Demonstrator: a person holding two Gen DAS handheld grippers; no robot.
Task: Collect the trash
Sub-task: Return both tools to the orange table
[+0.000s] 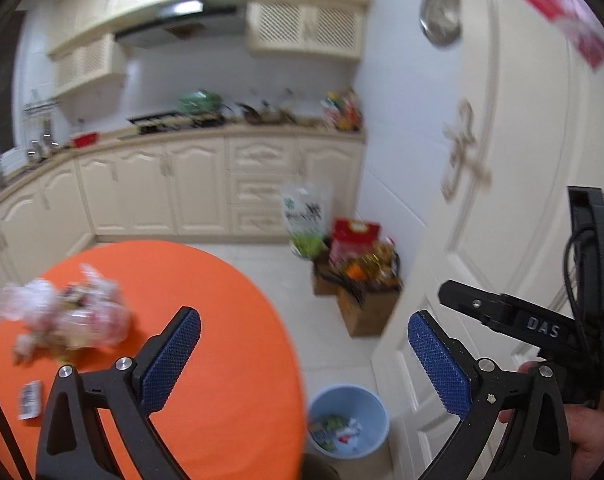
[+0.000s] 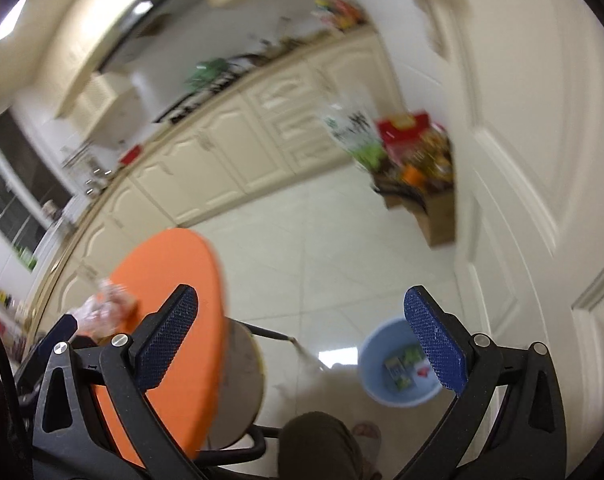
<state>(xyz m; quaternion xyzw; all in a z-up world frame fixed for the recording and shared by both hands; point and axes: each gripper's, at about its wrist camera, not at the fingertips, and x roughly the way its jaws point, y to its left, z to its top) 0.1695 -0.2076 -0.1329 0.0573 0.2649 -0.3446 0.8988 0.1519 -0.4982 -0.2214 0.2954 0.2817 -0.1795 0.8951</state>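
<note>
Clear crinkly bag [image 1: 68, 316] on the orange table [image 1: 206, 320], left of frame — light, soft, slippery; pinch a bunched fold. Both grippers [image 1: 303, 356] [image 2: 302, 340] gape, holding nothing — bin [image 1: 375, 432] lower centre.

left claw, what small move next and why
Probably lower the left claw, open and empty, toward the crumpled clear plastic wrappers left on the round orange table. The pale blue plastic bin on the floor already holds scraps, so that pile looks next.

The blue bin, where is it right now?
The blue bin stands on the floor, between the orange table and the white door, low in both views.
</note>
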